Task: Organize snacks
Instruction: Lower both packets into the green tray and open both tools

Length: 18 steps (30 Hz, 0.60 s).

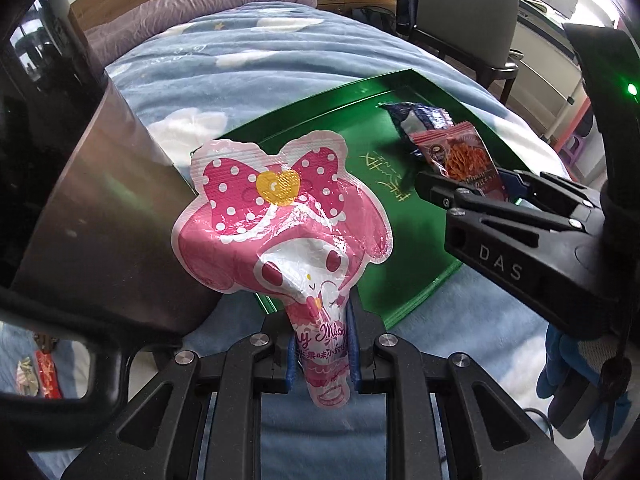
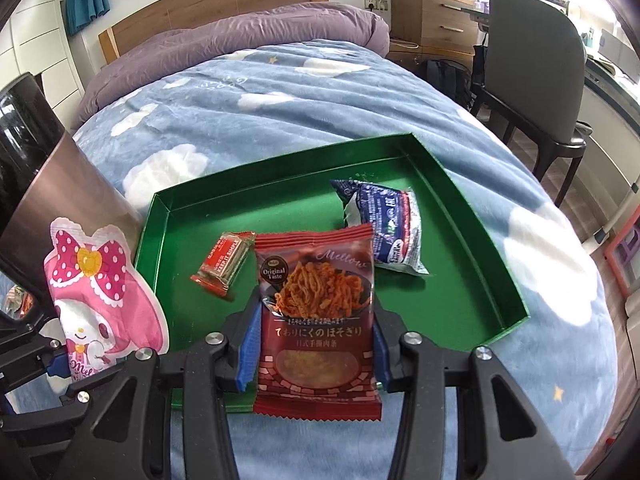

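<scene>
My left gripper (image 1: 322, 356) is shut on the lower end of a pink My Melody snack pouch (image 1: 280, 220) and holds it upright above the bed, at the near left edge of a green tray (image 1: 400, 280). The pouch also shows in the right wrist view (image 2: 100, 296). My right gripper (image 2: 316, 348) is shut on a red shredded-meat packet (image 2: 316, 320) over the tray's (image 2: 460, 300) front edge. In the tray lie a small red snack bar (image 2: 222, 262) and a blue-and-white packet (image 2: 384, 224).
The tray lies on a bed with a blue cloud blanket (image 2: 280, 112) and purple duvet (image 2: 248, 36). A dark metallic cylinder (image 1: 112, 216) stands close on the left. A chair (image 2: 536, 80) and a desk stand to the right of the bed.
</scene>
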Each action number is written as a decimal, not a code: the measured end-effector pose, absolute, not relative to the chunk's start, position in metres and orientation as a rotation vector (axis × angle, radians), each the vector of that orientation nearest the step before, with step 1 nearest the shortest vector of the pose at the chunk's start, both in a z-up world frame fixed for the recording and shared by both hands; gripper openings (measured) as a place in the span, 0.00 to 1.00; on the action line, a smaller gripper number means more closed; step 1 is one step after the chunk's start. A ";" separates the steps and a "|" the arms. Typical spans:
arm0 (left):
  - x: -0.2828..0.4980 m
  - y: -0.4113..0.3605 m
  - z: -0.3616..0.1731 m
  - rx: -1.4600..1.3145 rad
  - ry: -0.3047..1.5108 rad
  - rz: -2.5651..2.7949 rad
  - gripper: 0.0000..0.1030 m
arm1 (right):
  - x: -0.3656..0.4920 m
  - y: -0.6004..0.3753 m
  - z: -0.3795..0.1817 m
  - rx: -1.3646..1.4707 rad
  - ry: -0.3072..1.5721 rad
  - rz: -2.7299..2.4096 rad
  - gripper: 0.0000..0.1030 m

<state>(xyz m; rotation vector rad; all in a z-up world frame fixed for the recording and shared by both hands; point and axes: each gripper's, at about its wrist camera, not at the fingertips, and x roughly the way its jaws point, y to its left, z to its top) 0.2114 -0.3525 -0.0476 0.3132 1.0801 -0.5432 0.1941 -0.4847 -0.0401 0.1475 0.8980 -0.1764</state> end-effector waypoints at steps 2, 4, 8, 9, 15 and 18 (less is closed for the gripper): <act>0.217 -0.353 -0.053 0.306 1.090 -0.537 0.16 | 0.198 -0.486 -0.048 0.158 0.902 -0.176 0.62; 0.220 -0.355 -0.059 0.307 1.095 -0.535 0.16 | 0.200 -0.488 -0.053 0.169 0.902 -0.175 0.63; 0.225 -0.359 -0.069 0.313 1.105 -0.530 0.16 | 0.202 -0.489 -0.062 0.156 0.909 -0.174 0.63; 0.226 -0.361 -0.071 0.308 1.109 -0.529 0.16 | 0.203 -0.490 -0.063 0.151 0.909 -0.176 0.63; 0.224 -0.364 -0.080 0.316 1.112 -0.535 0.16 | 0.204 -0.493 -0.068 0.143 0.905 -0.184 0.64; 0.226 -0.365 -0.083 0.312 1.119 -0.537 0.16 | 0.204 -0.493 -0.069 0.131 0.906 -0.195 0.64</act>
